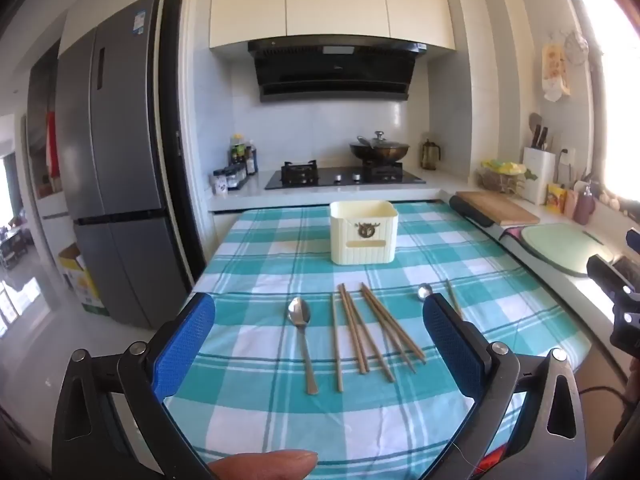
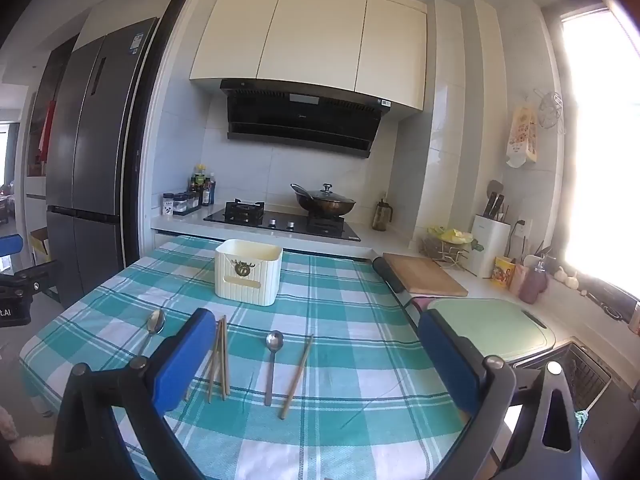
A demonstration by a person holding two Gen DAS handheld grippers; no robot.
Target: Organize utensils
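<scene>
Ahead of both sets of jaws, a container is standing on the table, far side. Between the left gripper jaws, a spoon is lying left of the chopsticks. Between the right gripper jaws, a second spoon is lying just left of a single chopstick.

A lidded wok sits on the stove; a wooden cutting board lies along the counter's right edge.
</scene>
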